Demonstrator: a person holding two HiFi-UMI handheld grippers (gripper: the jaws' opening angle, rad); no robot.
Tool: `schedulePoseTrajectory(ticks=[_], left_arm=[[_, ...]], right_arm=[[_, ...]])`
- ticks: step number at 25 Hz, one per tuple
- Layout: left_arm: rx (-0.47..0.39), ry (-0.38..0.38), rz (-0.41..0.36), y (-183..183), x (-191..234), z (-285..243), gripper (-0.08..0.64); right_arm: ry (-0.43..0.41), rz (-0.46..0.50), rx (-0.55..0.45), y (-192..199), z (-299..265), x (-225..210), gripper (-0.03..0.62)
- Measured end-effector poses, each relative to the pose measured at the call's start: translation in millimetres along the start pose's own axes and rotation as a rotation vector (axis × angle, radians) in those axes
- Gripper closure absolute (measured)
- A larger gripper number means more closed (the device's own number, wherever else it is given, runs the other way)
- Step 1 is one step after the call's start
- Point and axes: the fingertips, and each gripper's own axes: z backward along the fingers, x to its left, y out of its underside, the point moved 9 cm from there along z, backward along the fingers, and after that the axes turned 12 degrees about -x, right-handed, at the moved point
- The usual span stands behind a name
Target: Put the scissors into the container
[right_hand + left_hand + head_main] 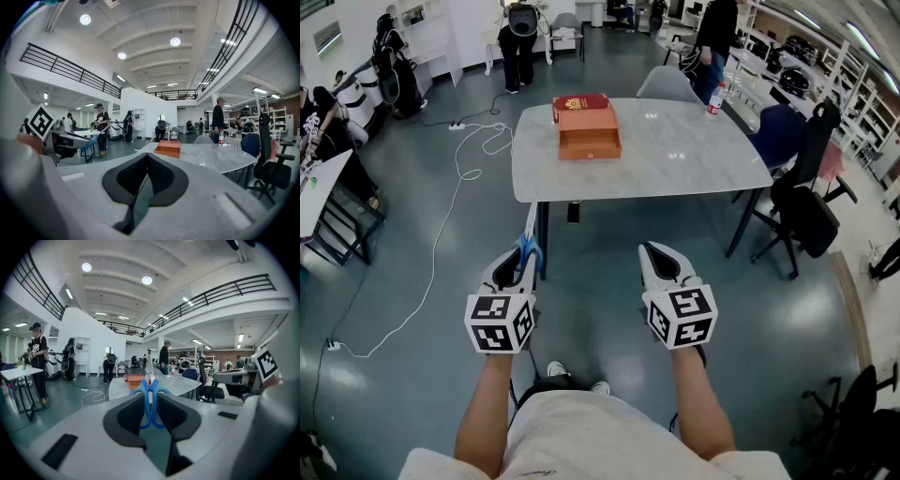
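Your left gripper [521, 265] clamps the scissors [150, 400] by the handles; right gripper [663, 262] jaws together, empty. Swing toward the container [589, 133] and they may slip

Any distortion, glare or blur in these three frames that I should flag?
Head view: sharp, mild barrel bend, small glints on the table. Left gripper view: strong fisheye, black corners, scissors crisp. Right gripper view: same fisheye, ceiling lamps blown out.

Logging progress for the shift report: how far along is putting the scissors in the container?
Done: scissors gripped in the left tongs. In hand: they're held short of the table; right tongs shut, empty. Left: reach the orange container on it and put them in.
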Motion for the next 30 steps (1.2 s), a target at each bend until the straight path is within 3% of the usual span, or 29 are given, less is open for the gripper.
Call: schedulePoseTrajectory(ticks=[15, 30], left_arm=[[0.011, -0.005, 0.002, 3, 1, -25, 0.477], [0.036, 0.039, 0.026, -2, 46, -140, 0.477]], right_arm=[[0.011, -0.031, 0.000, 9, -17, -19, 0.588], [0.046, -0.029, 0.028, 8, -120, -60, 0.588]])
